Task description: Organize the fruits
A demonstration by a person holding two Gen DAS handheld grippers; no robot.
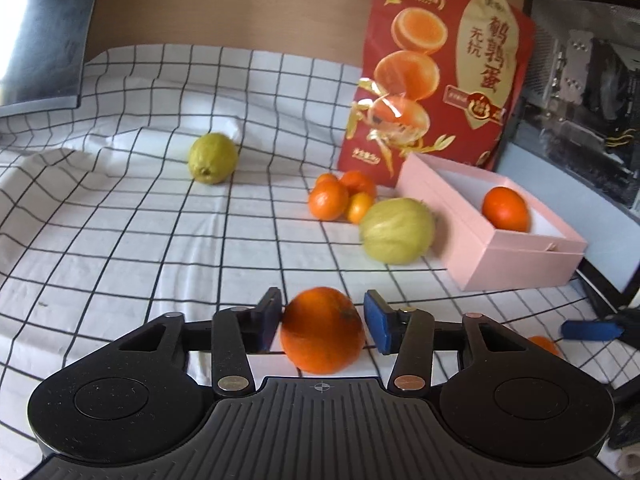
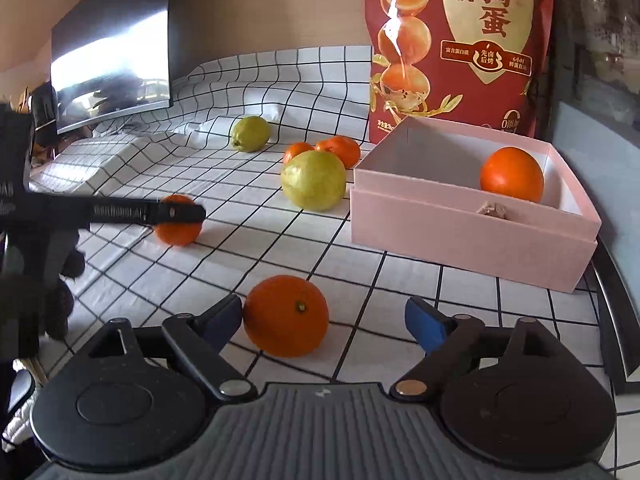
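Note:
An orange (image 1: 322, 330) sits on the checked cloth between the blue pads of my left gripper (image 1: 324, 322), and both pads press its sides. The right wrist view shows that same orange (image 2: 178, 220) behind a black left finger (image 2: 160, 213). My right gripper (image 2: 324, 312) is open around a second orange (image 2: 286, 316), which lies on the cloth next to the left pad and well apart from the right pad. A pink box (image 2: 460, 236) on the right holds one orange (image 2: 512, 174). Loose on the cloth lie two yellow-green fruits (image 2: 314, 180) (image 2: 250, 133) and small mandarins (image 2: 338, 150).
A red snack bag (image 2: 460, 40) stands behind the box. A dark monitor (image 2: 112, 52) stands at the back left, and a computer case (image 1: 580, 100) flanks the pink box (image 1: 520, 256) on the right. The checked cloth (image 1: 120, 240) is rumpled toward the back.

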